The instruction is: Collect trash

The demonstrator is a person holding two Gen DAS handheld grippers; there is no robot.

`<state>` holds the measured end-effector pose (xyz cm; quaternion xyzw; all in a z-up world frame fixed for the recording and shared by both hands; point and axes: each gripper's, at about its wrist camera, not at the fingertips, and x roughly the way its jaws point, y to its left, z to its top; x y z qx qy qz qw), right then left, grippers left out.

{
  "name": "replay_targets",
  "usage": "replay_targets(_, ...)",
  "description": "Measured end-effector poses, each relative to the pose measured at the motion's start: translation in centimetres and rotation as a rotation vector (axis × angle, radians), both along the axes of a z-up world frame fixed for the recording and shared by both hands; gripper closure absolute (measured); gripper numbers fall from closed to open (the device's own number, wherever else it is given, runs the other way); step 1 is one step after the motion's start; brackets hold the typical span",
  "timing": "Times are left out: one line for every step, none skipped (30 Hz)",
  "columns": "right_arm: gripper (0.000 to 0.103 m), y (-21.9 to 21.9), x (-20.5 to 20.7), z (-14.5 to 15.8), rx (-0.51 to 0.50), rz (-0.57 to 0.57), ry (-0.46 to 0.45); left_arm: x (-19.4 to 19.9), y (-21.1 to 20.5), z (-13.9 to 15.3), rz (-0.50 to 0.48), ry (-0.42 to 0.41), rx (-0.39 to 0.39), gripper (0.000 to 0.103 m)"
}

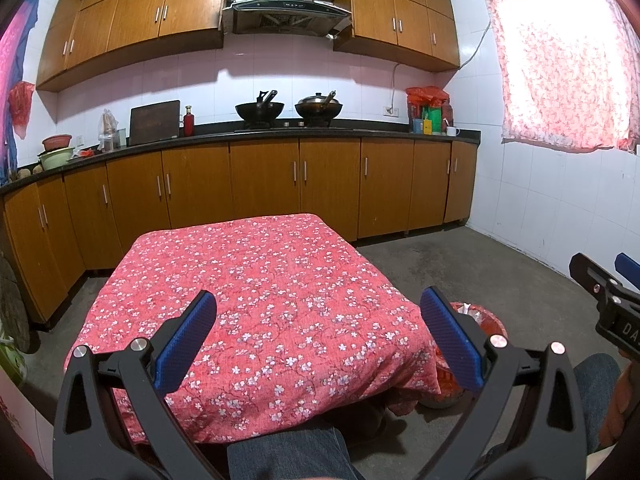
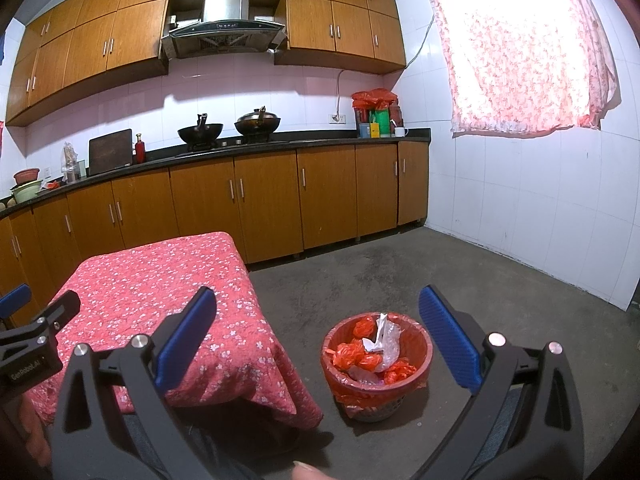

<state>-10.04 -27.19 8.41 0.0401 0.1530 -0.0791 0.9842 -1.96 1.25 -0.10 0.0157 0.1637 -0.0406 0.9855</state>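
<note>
Evidently I held both tools released and raised, the left gripper [image 1: 318,342] over the table [image 1: 256,280] and the right gripper [image 2: 318,344] aimed toward the bin [image 2: 416,376], each grasping nothing; I judged this a standby pose suited to scanning for loose trash. One bin stood on the floor just beside the table's corner, lined with a red bag and holding the trash [image 2: 370,354], several red bundles and some clear or white wrap. I counted two grippers, one table, two woks [image 2: 200,133].

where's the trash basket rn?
The trash basket sits on the floor just right of the floral-covered table, centered in the right wrist view; in the left wrist view it peeks out behind that table's right corner.
</note>
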Motion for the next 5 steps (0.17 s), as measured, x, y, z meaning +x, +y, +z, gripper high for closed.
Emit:
replay_targets(0.004,-0.01,0.0,0.01,0.0,0.0,0.0,0.07,-0.01,0.01,0.0,0.002,0.001,0.002)
replay_targets(0.004,-0.02,0.05,-0.06,0.001,0.001,0.0,0.07,-0.01,-0.01,0.0,0.004,0.002,0.002)
replay_targets(0.004,-0.02,0.05,-0.04,0.0,0.001,0.0,0.08,0.0,-0.06,0.0,0.005,0.002,0.002)
replay_targets(0.004,0.02,0.02,-0.05,0.0,0.001,0.0,0.08,-0.01,-0.11,-0.001,0.006,0.001,0.002)
replay_targets(0.004,-0.02,0.05,-0.02,0.001,0.001,0.0,0.09,0.0,-0.1,-0.002,0.006,0.0,0.002)
